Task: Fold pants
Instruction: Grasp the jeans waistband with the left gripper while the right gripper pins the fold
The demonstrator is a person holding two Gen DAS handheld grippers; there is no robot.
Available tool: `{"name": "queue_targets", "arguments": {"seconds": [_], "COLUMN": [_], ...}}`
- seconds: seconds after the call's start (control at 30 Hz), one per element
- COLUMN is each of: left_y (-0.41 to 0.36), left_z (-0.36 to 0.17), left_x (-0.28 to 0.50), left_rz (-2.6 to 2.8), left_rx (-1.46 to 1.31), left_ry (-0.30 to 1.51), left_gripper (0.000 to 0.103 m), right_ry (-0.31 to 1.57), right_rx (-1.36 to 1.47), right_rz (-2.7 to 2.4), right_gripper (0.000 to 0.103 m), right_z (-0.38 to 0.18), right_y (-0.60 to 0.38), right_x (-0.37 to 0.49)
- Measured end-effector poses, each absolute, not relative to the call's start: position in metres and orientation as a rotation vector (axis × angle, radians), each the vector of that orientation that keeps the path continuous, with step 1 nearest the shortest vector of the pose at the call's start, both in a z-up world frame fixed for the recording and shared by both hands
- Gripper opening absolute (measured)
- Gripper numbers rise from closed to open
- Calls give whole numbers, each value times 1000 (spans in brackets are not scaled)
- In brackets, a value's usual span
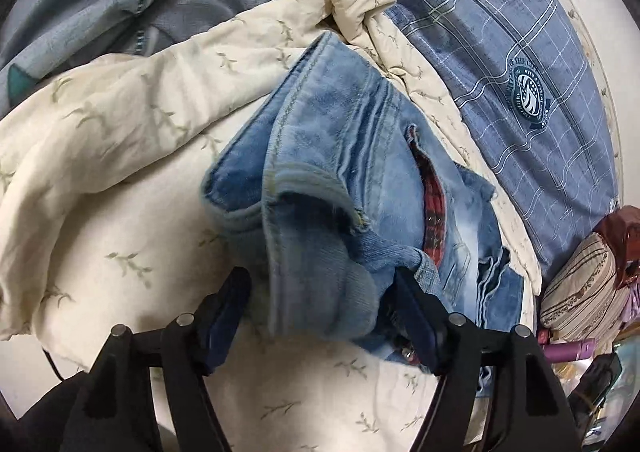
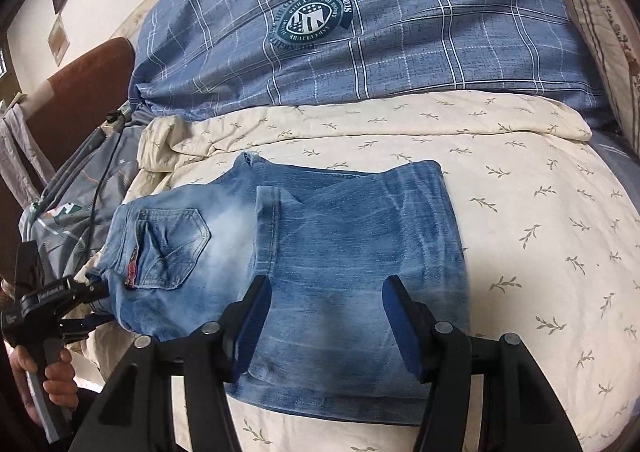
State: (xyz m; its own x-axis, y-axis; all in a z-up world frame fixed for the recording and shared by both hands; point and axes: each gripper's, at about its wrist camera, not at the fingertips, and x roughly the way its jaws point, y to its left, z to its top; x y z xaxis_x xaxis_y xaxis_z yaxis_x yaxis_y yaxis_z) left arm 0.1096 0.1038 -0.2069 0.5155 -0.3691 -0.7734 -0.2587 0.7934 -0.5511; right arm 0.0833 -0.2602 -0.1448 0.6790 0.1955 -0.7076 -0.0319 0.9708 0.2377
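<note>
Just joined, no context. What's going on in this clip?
A person is folding jeans on a bed's cream leaf-print cover, a handheld gripper in each hand. The jeans lie already folded over. The left gripper is at the waistband end with bunched denim between its jaws, though a firm pinch isn't clear. The right gripper hovers over the folded legs, jaws apart and holding nothing. A blue plaid pillow lies behind.

Soft, even indoor light; fisheye-bowed edges, dark vignetted corners, slight blur.
</note>
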Motion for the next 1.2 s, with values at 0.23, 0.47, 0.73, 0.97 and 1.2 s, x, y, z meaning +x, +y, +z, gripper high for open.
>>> {"name": "queue_targets", "arguments": {"seconds": [0.23, 0.47, 0.73, 0.97, 1.2], "left_y": [84, 87, 97, 84, 74], "left_z": [-198, -202, -214, -205, -190], "left_x": [119, 120, 117, 119, 118], "left_rz": [-64, -78, -42, -60, -85], "left_rx": [-624, -629, -722, -672, -593], "left_ry": [1022, 1019, 1021, 970, 918], "left_gripper": [59, 52, 79, 52, 35], "right_ry": [820, 845, 850, 852, 851], "right_rx": [209, 229, 238, 238, 244], "right_rz": [141, 140, 135, 130, 118], "right_gripper": [62, 62, 62, 62, 62], "right_z": [-144, -149, -150, -150, -151], "right_y": [-257, -261, -264, -266, -269], "right_x": [82, 84, 83, 83, 80]}}
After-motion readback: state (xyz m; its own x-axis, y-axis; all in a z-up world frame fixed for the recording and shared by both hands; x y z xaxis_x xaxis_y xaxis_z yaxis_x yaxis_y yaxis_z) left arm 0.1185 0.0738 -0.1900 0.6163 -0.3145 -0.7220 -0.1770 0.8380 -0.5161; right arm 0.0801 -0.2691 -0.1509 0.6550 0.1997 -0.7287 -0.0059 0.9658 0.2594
